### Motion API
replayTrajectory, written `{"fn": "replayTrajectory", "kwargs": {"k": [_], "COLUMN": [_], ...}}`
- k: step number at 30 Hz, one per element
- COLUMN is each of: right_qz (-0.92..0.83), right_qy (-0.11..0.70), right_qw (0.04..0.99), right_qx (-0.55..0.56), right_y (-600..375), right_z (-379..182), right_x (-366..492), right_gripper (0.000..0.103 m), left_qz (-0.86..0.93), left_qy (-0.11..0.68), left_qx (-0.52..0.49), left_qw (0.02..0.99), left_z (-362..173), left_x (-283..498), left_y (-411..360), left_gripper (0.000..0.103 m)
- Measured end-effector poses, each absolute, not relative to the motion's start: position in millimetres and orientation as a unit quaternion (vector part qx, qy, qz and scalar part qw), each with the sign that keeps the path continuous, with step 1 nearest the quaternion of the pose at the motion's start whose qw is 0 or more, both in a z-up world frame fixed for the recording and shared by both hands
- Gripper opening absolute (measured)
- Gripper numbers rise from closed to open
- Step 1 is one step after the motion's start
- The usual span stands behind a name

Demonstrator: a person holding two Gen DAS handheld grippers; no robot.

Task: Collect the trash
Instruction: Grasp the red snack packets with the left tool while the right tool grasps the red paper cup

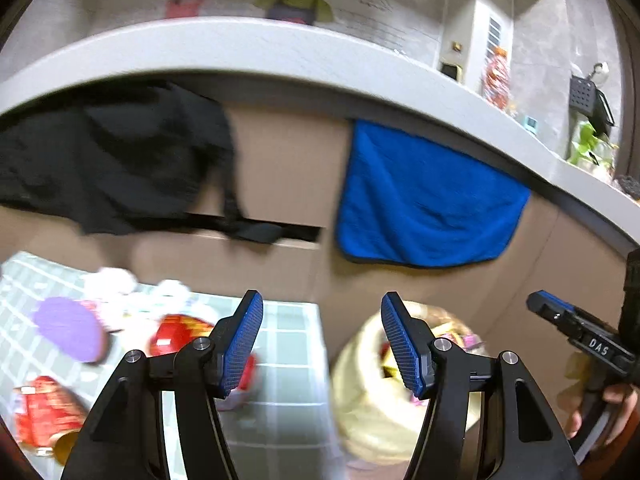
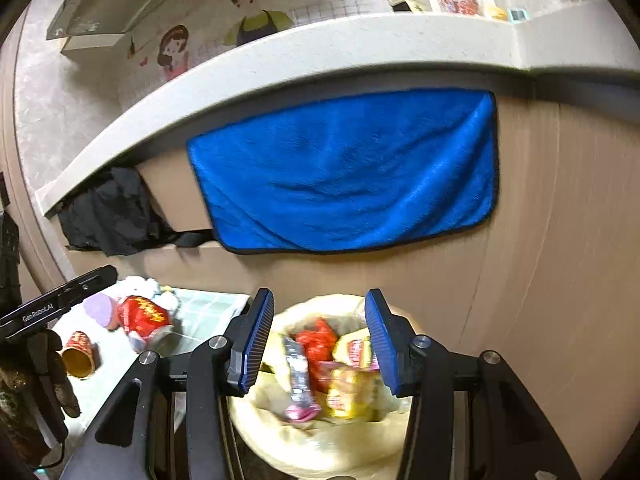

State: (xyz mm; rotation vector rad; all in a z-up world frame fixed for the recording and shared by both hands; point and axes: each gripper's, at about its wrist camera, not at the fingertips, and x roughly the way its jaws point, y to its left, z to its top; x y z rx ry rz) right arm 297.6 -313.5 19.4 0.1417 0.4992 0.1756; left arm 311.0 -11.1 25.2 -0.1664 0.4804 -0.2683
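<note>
In the right wrist view my right gripper (image 2: 318, 340) stands open right over a bin lined with a cream bag (image 2: 320, 452). Nothing sits between its fingers. Inside the bag lie a red wrapper (image 2: 318, 340), yellow packets (image 2: 352, 392) and a blurred silver-pink wrapper (image 2: 298, 380). My left gripper (image 1: 322, 340) is open and empty too, between the bin (image 1: 360, 420) and the checked table (image 1: 280, 360). On that table lie a red packet (image 1: 176, 332) (image 2: 144, 316) and a red paper cup on its side (image 1: 44, 412) (image 2: 80, 354).
A purple disc (image 1: 70, 328) and a white plush (image 2: 144, 284) also lie on the table. A blue towel (image 2: 348, 172) and a black cloth (image 1: 112, 160) hang from the counter's cardboard front behind the bin. The right gripper (image 1: 560, 314) shows at the left view's right edge.
</note>
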Motion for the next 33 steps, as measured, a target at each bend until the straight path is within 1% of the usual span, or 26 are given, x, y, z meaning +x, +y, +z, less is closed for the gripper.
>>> {"fn": "replayTrajectory", "kwargs": {"k": [8,16,20,33], "right_qz": [0.116,0.171,0.197,0.301], "right_qy": [0.243,0.281,0.298,0.333], "right_qw": [0.962,0.944,0.934,0.893], "right_qx": [0.05,0.028,0.012,-0.009], "right_y": [-246.3,-160.6,-114.9,-14.9], "right_z": [29.7,12.4,0.9,-25.4], "right_x": [285.2,285.5,289.5,294.5], "right_gripper": [0.045,0.045,0.045,0.045], "left_qz": [-0.08,-0.016,0.014,0.04], "left_qy": [0.237,0.247,0.265,0.273], "left_qx": [-0.069,-0.128,-0.136,-0.119], "left_qw": [0.966,0.96,0.955,0.954], "left_z": [21.5,-2.6,-16.0,-17.3], "left_x": [273.5,253.9,248.8,213.0], "left_y": [56.7,153.4,189.1,225.3], "left_gripper": [0.062,0.062,0.062,0.062]}}
